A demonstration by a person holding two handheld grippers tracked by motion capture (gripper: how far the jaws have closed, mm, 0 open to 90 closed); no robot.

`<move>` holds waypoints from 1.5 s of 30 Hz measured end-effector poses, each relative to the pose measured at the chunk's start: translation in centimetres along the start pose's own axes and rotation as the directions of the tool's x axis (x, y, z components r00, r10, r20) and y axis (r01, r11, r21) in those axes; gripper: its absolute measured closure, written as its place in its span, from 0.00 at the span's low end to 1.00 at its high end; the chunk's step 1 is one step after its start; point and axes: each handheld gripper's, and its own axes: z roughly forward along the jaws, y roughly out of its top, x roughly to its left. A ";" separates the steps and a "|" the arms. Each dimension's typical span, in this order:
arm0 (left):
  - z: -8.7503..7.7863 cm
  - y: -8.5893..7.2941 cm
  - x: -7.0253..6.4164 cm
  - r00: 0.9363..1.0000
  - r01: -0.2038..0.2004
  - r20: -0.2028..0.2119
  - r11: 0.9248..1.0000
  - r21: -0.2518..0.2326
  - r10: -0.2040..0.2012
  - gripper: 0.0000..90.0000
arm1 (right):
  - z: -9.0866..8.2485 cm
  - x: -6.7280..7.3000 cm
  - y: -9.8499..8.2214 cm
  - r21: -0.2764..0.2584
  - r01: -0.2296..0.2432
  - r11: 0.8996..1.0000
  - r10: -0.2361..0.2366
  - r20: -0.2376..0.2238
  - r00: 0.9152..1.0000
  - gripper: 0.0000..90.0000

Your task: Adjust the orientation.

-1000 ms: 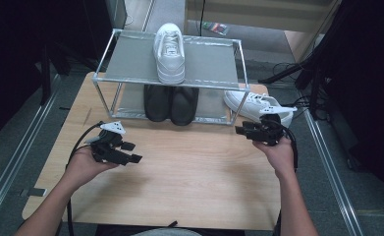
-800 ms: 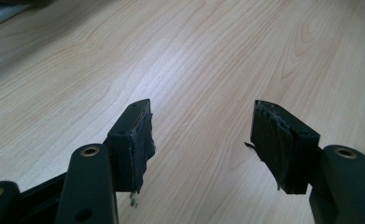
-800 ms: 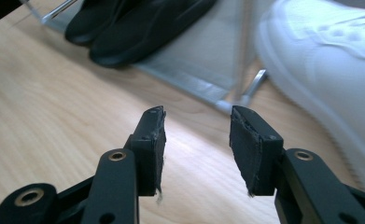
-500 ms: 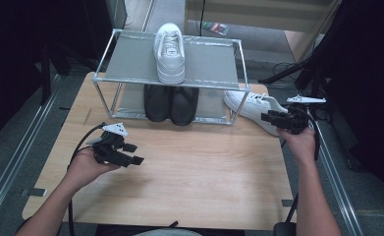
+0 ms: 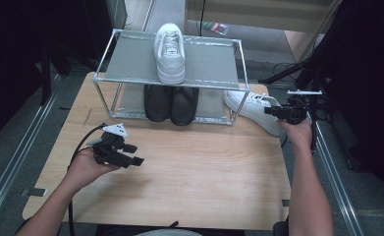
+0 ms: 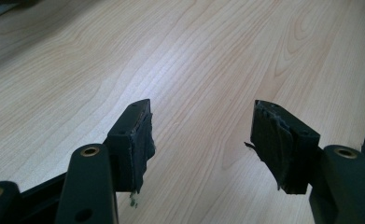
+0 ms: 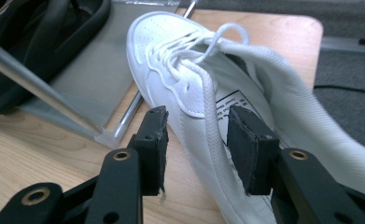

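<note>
You are lining up the right gripper on the white sneaker lying on the table just right of the shoe rack. Its jaws have just been closing, still apart, astride the shoe's side wall, not pressing. Next, push in and clamp. Your left gripper stays open, holding nothing.

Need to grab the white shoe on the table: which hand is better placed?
Right. Its gripper is open with the shoe's side wall between the fingers; the left gripper rests far off over bare table.
</note>
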 end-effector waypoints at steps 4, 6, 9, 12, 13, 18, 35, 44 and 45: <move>0.0 0.0 0.1 1.000 0.002 0.001 1.000 0.001 -0.002 0.44 | 1.3 0.0 -0.1 0.030 -0.008 1.000 0.008 -0.001 1.000 0.66; 0.0 0.0 0.1 1.000 0.002 0.001 1.000 0.002 -0.002 0.44 | 1.6 0.0 0.0 0.021 -0.044 0.999 0.044 -0.005 0.999 0.67; 0.1 0.0 0.1 1.000 0.002 0.001 1.000 0.003 -0.002 0.44 | 2.0 0.0 0.0 0.028 -0.047 0.998 0.047 0.008 0.999 0.68; 0.2 0.1 0.0 1.000 -0.004 0.004 1.000 0.009 0.004 0.44 | 2.4 0.2 0.1 0.038 -0.034 0.999 0.034 0.016 0.999 0.67; 0.2 0.1 0.0 1.000 -0.003 0.003 1.000 0.010 0.003 0.44 | 2.4 0.3 0.2 0.044 -0.036 0.998 0.035 0.018 0.999 0.68; 0.3 0.1 0.0 1.000 -0.003 0.005 1.000 0.013 0.003 0.44 | 2.3 0.4 0.4 0.061 -0.025 0.998 0.024 0.020 1.000 0.75; 0.2 0.0 0.2 1.000 0.003 0.003 1.000 0.014 -0.003 0.44 | 1.7 1.7 0.6 0.108 -0.031 0.994 0.036 -0.039 0.999 0.91; 0.2 0.0 0.2 1.000 0.010 0.006 1.000 0.002 -0.010 0.44 | 0.3 2.4 1.0 0.060 -0.068 0.996 0.071 -0.036 0.997 0.94; 0.2 0.0 0.2 1.000 0.009 0.006 1.000 0.002 -0.009 0.44 | 0.2 2.4 1.0 0.061 -0.065 0.996 0.067 -0.032 0.997 0.94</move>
